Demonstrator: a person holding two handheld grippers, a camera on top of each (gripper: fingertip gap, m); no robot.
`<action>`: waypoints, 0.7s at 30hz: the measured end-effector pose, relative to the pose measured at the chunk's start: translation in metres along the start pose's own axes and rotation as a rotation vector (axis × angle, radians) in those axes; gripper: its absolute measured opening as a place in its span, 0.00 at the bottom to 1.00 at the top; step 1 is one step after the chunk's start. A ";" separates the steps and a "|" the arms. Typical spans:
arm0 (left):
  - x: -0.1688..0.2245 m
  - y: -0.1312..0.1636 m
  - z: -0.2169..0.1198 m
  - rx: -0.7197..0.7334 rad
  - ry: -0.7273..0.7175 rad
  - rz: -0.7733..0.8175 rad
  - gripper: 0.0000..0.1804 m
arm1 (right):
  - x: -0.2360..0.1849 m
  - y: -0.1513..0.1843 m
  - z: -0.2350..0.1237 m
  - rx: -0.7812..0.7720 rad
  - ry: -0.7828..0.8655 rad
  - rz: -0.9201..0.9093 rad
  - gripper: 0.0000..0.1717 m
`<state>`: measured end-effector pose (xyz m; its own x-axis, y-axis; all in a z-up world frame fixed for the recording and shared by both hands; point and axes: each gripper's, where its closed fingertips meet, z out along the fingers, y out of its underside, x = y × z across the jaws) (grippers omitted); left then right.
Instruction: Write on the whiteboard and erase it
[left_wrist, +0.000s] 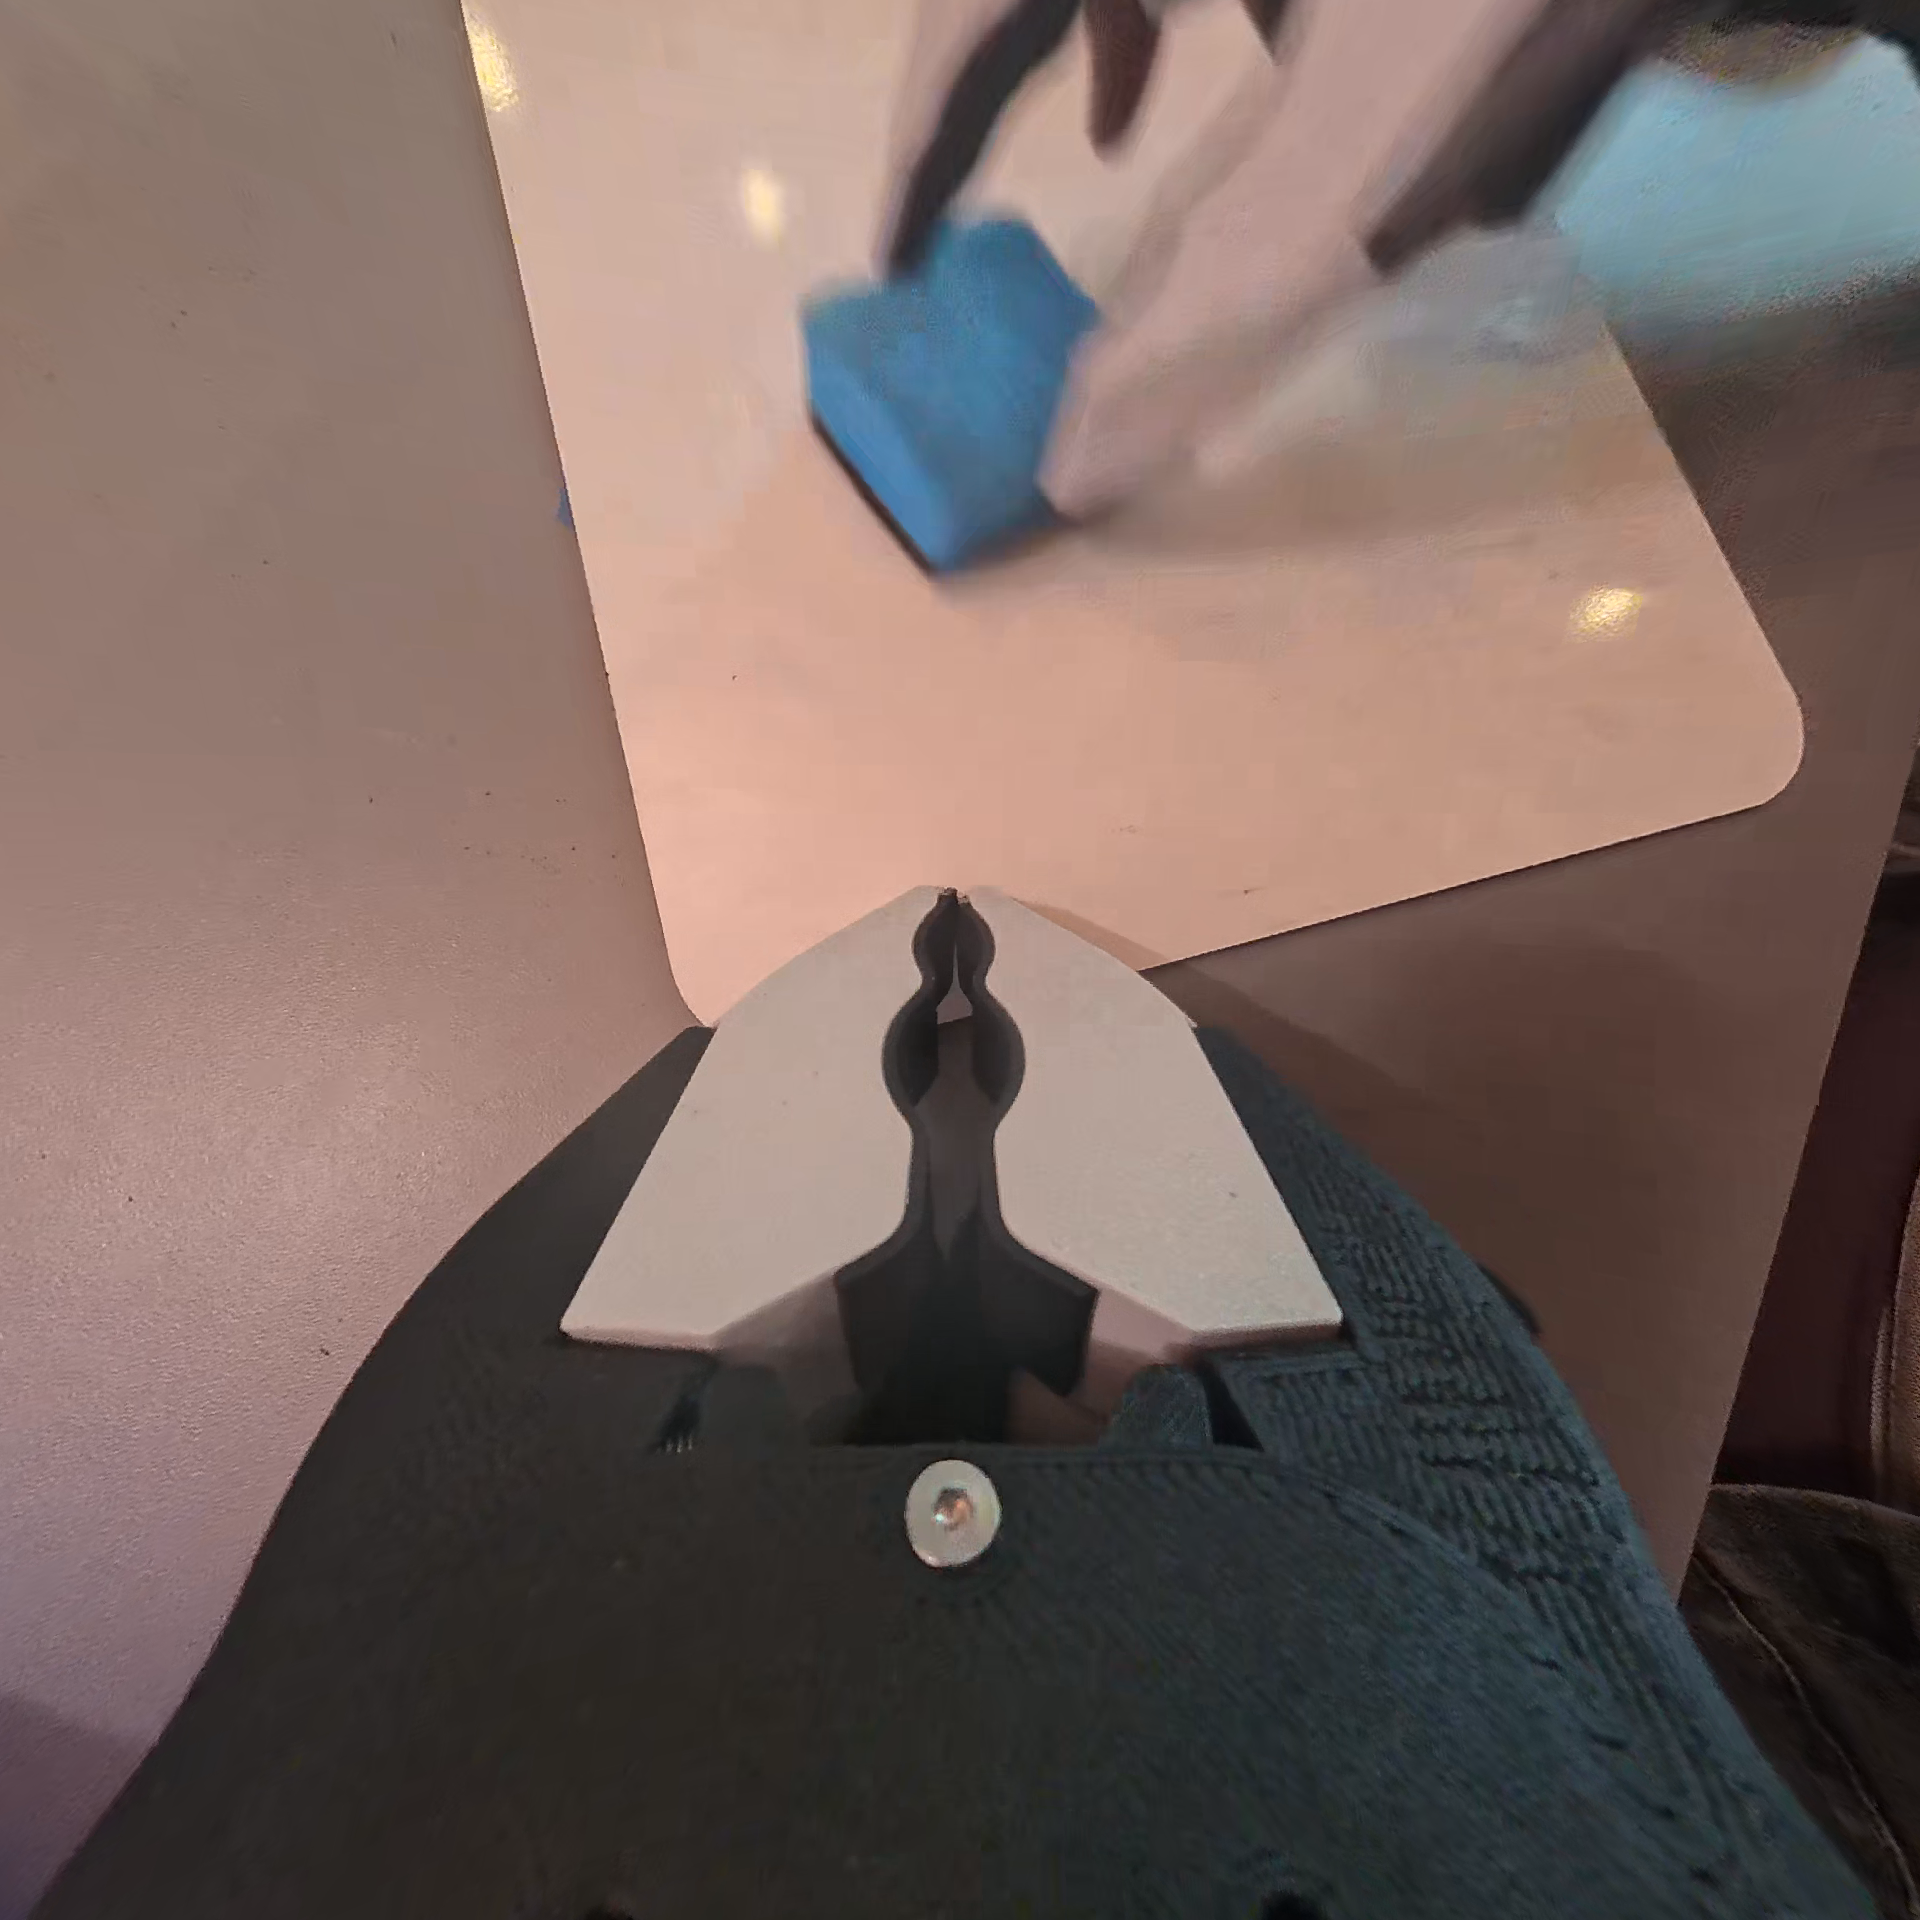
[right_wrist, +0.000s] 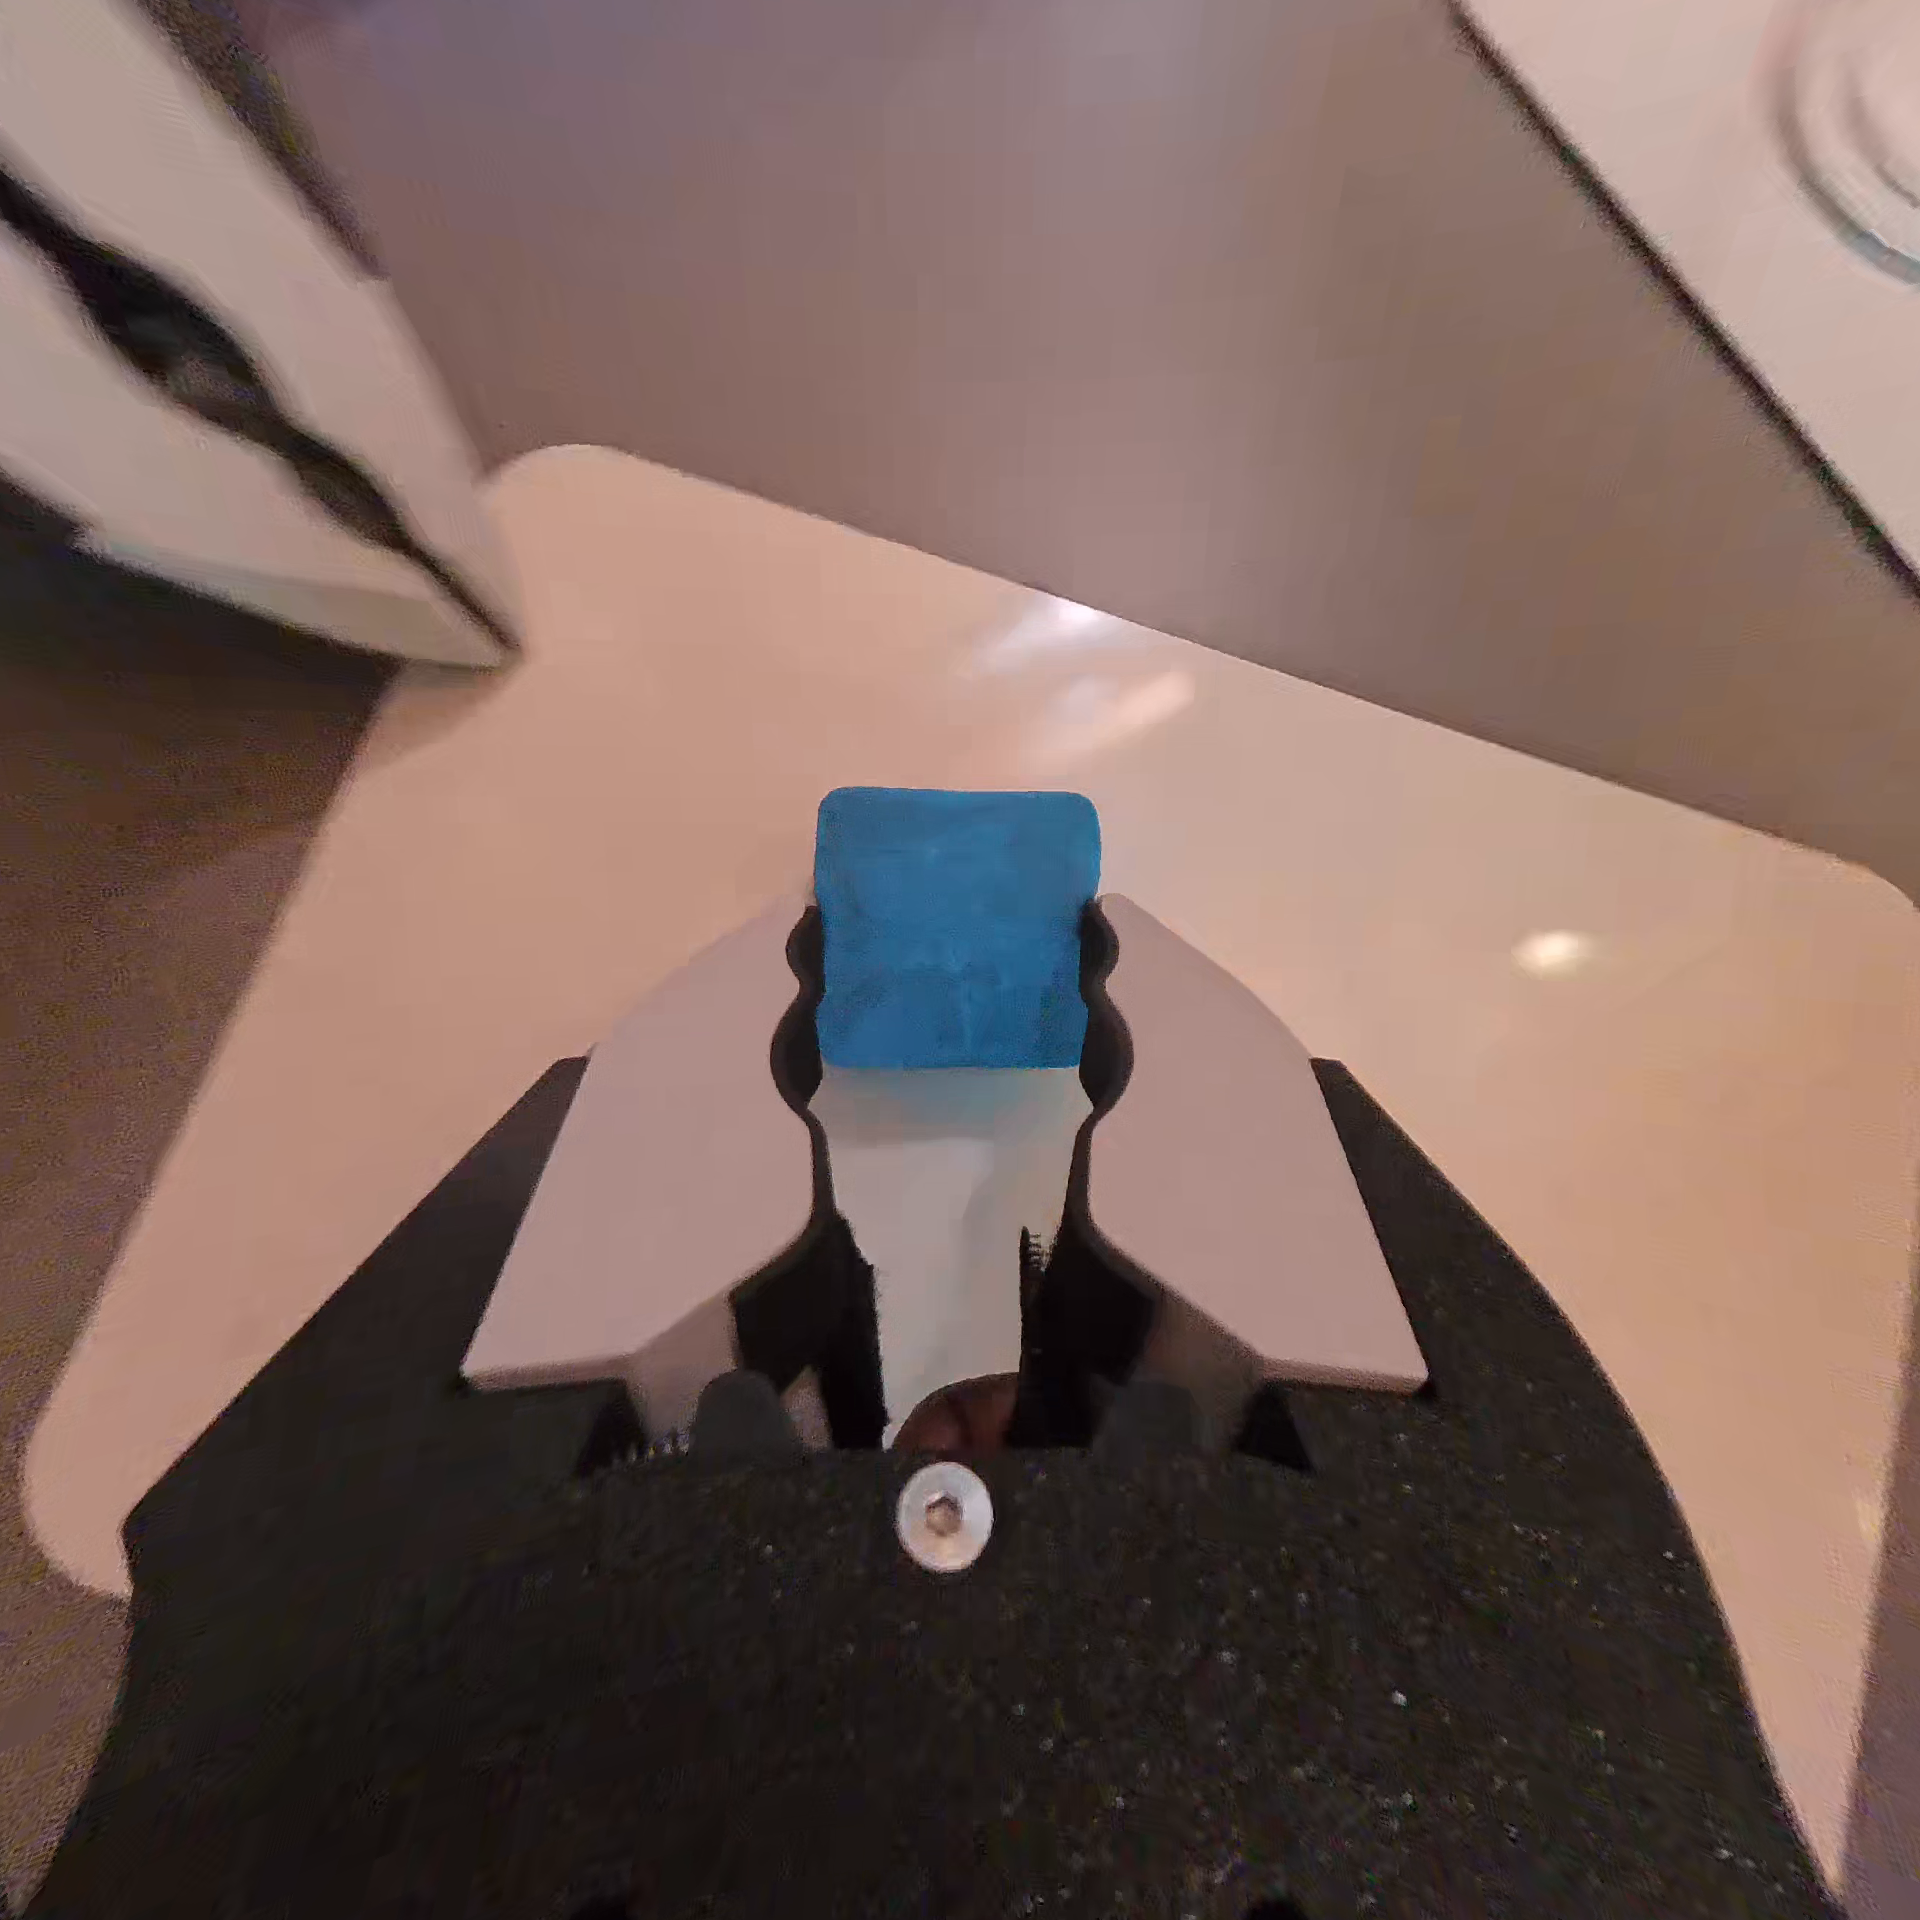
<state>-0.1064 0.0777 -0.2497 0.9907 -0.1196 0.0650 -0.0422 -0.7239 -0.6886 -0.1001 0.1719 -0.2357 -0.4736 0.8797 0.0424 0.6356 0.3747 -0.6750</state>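
Note:
A white whiteboard lies flat on the brownish table; it also shows in the right wrist view. My right gripper is shut on a blue eraser, both pads pressed on its sides, and holds it down on the board. In the left wrist view the same eraser and the right gripper show blurred on the board. My left gripper is shut with nothing between its pads, its tips over the board's near corner. No writing shows on the board.
The brownish table surrounds the board. The left gripper shows blurred at the upper left of the right wrist view. A white surface with a round part lies at the upper right. Dark fabric lies at the right edge.

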 end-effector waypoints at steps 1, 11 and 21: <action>0.000 0.000 0.000 -0.003 -0.002 0.003 0.00 | -0.023 -0.003 0.001 -0.007 -0.050 -0.063 0.28; -0.007 0.007 -0.008 -0.006 -0.036 -0.023 0.01 | 0.061 -0.016 0.018 0.021 0.108 0.085 0.28; -0.010 0.009 -0.010 -0.018 -0.043 -0.020 0.01 | 0.028 -0.038 0.036 0.035 -0.021 -0.019 0.28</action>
<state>-0.1175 0.0655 -0.2497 0.9960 -0.0764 0.0473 -0.0247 -0.7381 -0.6743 -0.1592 0.1715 -0.2352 -0.4984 0.8660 0.0408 0.6048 0.3810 -0.6993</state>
